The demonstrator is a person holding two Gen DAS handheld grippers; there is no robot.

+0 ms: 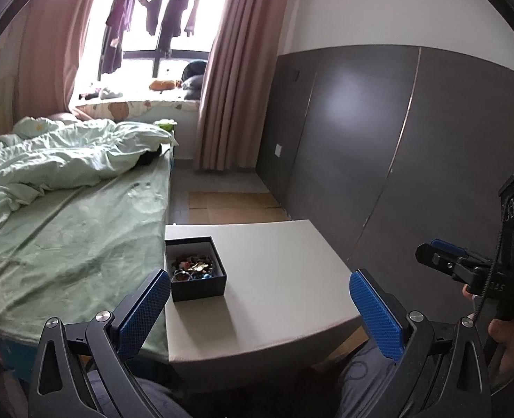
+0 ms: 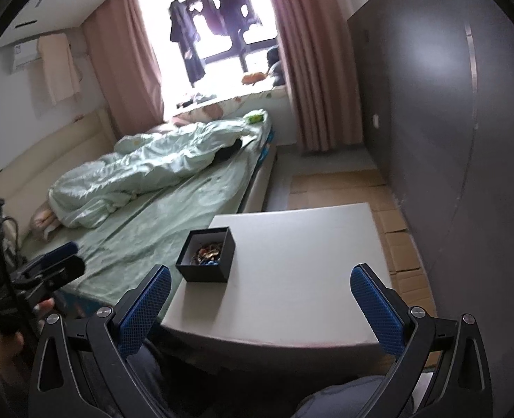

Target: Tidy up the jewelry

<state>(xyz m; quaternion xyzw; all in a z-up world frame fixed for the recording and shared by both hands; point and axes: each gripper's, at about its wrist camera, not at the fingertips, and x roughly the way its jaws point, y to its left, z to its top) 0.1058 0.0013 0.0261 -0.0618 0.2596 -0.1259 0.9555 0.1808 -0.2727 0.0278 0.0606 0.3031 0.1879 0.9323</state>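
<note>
Your left gripper (image 1: 260,296), jaws apart like the right (image 2: 260,292), is nearer the box (image 1: 196,268) at 11 o'clock

Black box (image 1: 198,287) of multicoloured jewelry (image 1: 192,267); white table (image 1: 277,278); blue cross-hatched pads (image 1: 144,311); pale green bedsheet (image 1: 69,240); pink curtains (image 1: 222,80).

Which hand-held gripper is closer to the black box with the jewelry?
The left hand-held gripper: its left blue finger pad sits right beside the small black square jewelry box. The right hand-held gripper is farther.
</note>
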